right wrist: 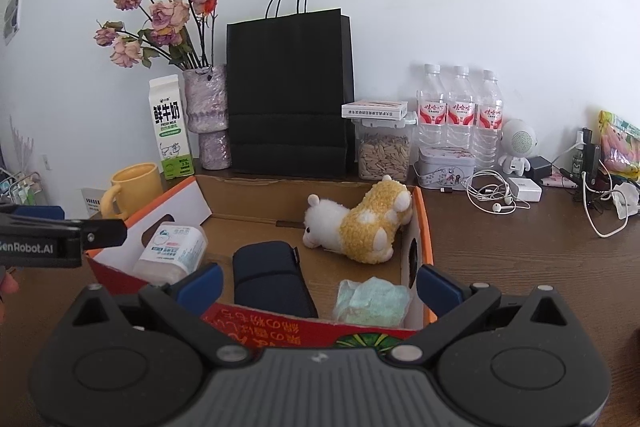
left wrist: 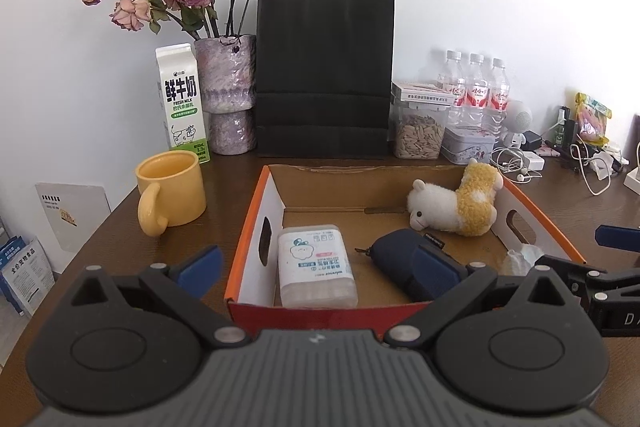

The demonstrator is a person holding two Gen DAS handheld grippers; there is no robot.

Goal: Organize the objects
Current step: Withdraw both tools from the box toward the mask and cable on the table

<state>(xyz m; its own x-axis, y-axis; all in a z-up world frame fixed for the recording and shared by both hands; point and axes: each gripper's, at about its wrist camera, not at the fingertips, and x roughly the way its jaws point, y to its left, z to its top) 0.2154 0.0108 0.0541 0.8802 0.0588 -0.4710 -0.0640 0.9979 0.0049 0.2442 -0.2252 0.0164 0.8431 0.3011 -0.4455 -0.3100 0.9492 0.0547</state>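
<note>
An open cardboard box (left wrist: 256, 211) with orange rims stands on the brown table. In it lie a white wipes pack (left wrist: 316, 267), a dark blue pouch (left wrist: 400, 259), a white and yellow plush sheep (left wrist: 456, 205) and a pale green packet (right wrist: 372, 301). The box (right wrist: 424, 223), wipes pack (right wrist: 172, 247), pouch (right wrist: 268, 279) and sheep (right wrist: 356, 227) also show in the right wrist view. My left gripper (left wrist: 318, 271) is open and empty at the box's near wall. My right gripper (right wrist: 318, 285) is open and empty at the box's near right corner.
A yellow mug (left wrist: 172, 193) stands left of the box. Behind it are a milk carton (left wrist: 182, 103), a vase of dried roses (left wrist: 230, 95), a black paper bag (left wrist: 324, 75), a seed jar (right wrist: 384, 151), a tin (right wrist: 446, 167), three water bottles (right wrist: 460, 111), and earphones and cables (right wrist: 504, 195).
</note>
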